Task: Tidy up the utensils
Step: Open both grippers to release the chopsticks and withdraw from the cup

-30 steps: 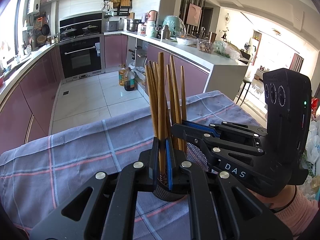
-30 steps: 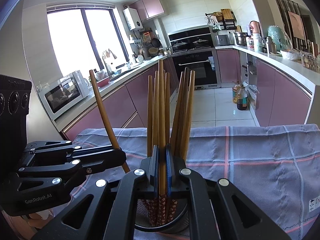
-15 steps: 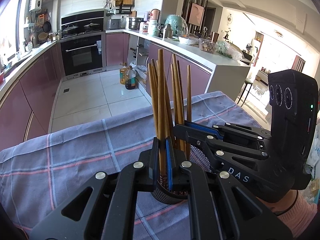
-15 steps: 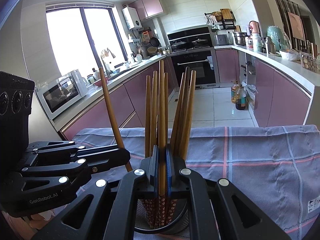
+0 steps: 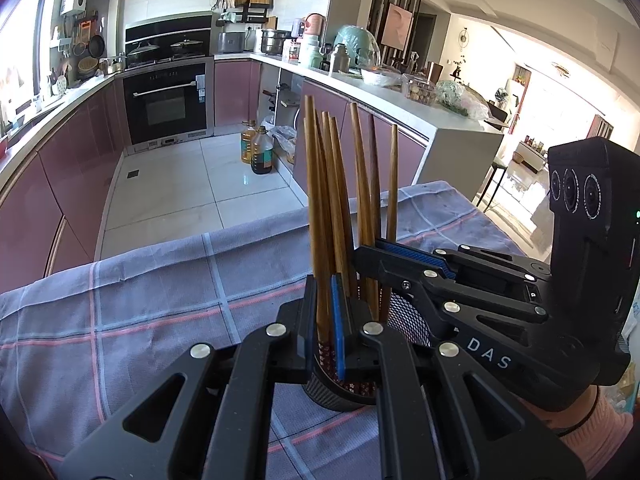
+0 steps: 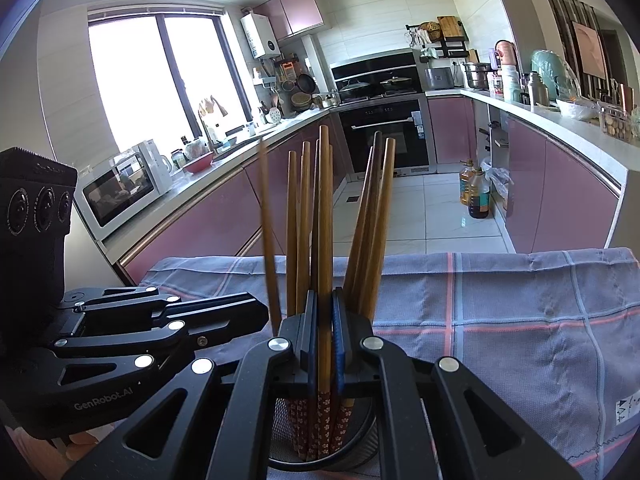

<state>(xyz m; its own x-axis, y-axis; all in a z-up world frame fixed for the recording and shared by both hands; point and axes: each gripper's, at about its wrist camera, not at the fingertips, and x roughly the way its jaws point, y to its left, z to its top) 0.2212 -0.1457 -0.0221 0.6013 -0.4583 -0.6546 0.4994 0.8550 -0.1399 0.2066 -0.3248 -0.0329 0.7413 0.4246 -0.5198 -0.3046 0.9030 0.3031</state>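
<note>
A black mesh utensil cup (image 5: 408,316) (image 6: 360,446) stands on a checked grey-blue cloth and holds several wooden chopsticks with red patterned ends. My left gripper (image 5: 324,316) is shut on one chopstick (image 5: 314,208), held upright over the cup. In the right wrist view that chopstick (image 6: 267,232) is blurred. My right gripper (image 6: 325,344) is shut on another chopstick (image 6: 325,216), upright, its patterned end down in the cup. The two grippers meet at the cup from either side.
The cloth (image 6: 500,320) covers the table to its far edge (image 5: 248,236). Beyond it lie the kitchen floor, pink cabinets, an oven (image 5: 168,100), oil bottles (image 5: 260,152) and a microwave (image 6: 124,184).
My left gripper has swung its chopstick from a leftward tilt to nearly upright and closer to the bundle. The right gripper and its chopstick have held still.
</note>
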